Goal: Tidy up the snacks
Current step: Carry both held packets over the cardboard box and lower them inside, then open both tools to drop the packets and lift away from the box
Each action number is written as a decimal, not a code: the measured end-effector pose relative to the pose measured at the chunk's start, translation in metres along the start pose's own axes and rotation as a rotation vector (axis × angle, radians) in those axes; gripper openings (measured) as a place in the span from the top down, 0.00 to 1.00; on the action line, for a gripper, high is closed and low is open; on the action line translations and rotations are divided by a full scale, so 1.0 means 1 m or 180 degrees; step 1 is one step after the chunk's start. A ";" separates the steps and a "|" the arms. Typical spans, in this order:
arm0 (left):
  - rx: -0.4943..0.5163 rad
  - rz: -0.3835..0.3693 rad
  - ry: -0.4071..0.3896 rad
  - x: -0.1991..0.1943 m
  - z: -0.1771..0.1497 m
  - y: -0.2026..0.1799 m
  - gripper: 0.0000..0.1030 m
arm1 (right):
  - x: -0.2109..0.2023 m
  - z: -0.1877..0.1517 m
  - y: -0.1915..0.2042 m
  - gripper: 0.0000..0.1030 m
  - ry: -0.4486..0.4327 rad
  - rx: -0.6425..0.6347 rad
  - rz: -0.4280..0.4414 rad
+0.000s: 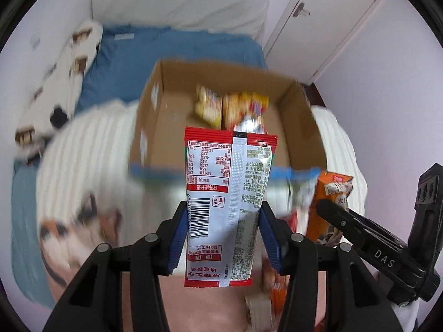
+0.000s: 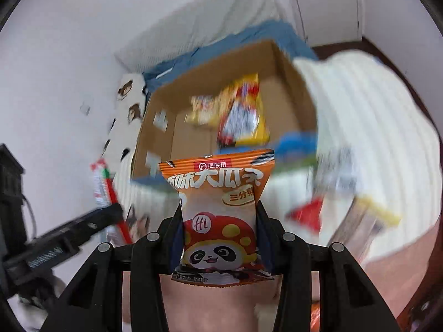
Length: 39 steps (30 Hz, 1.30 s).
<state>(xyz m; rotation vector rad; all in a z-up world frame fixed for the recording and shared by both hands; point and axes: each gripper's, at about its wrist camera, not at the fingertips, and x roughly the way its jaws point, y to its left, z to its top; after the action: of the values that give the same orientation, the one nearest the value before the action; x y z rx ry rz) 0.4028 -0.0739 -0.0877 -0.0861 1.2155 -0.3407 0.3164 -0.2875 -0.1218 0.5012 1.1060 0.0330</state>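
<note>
My left gripper [image 1: 223, 229] is shut on a red and white snack packet [image 1: 229, 191], printed back side up, held above the bed. Ahead of it lies an open cardboard box [image 1: 155, 116] with yellow and red snack packs [image 1: 229, 105] inside. My right gripper [image 2: 218, 229] is shut on an orange snack packet with a cartoon panda [image 2: 218, 215]. The same box [image 2: 155, 138] with its packs [image 2: 243, 116] sits beyond it. The right gripper with the orange packet [image 1: 335, 193] shows at the right of the left wrist view. In the right wrist view the left gripper's red and white packet [image 2: 103, 188] appears at the left.
The box rests on a bed with a blue sheet [image 1: 155, 55] and a white ribbed blanket [image 1: 88, 152]. Loose snack packets [image 2: 346, 215] lie blurred on the blanket to the right. A white door [image 1: 326, 19] and a pale wall stand behind.
</note>
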 end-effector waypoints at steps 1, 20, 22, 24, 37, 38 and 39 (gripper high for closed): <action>0.0023 0.0013 -0.0020 0.001 0.013 0.001 0.54 | 0.001 0.015 -0.001 0.54 -0.0028 -0.0004 -0.0029; 0.0040 0.0596 0.0595 0.173 0.168 0.055 0.54 | 0.138 0.193 -0.027 0.54 0.0226 -0.0173 -0.0785; 0.0017 0.0602 0.0660 0.183 0.172 0.057 0.54 | 0.151 0.198 -0.031 0.54 0.0289 -0.0155 -0.0815; -0.0017 0.0611 0.0717 0.193 0.177 0.062 0.53 | 0.163 0.204 -0.034 0.54 0.0327 -0.0158 -0.0869; -0.0156 0.0548 0.0885 0.211 0.183 0.065 0.11 | 0.198 0.210 -0.033 0.07 0.0638 -0.0297 -0.1198; -0.0145 0.0528 0.0893 0.209 0.182 0.064 0.11 | 0.197 0.210 -0.033 0.06 0.0642 -0.0302 -0.1187; -0.0136 0.0518 0.0895 0.208 0.181 0.063 0.11 | 0.196 0.210 -0.032 0.06 0.0634 -0.0310 -0.1205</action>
<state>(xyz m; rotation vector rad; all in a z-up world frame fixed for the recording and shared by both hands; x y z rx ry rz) 0.6469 -0.0984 -0.2274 0.0253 1.4982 -0.1880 0.5799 -0.3411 -0.2274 0.1978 1.3731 -0.1971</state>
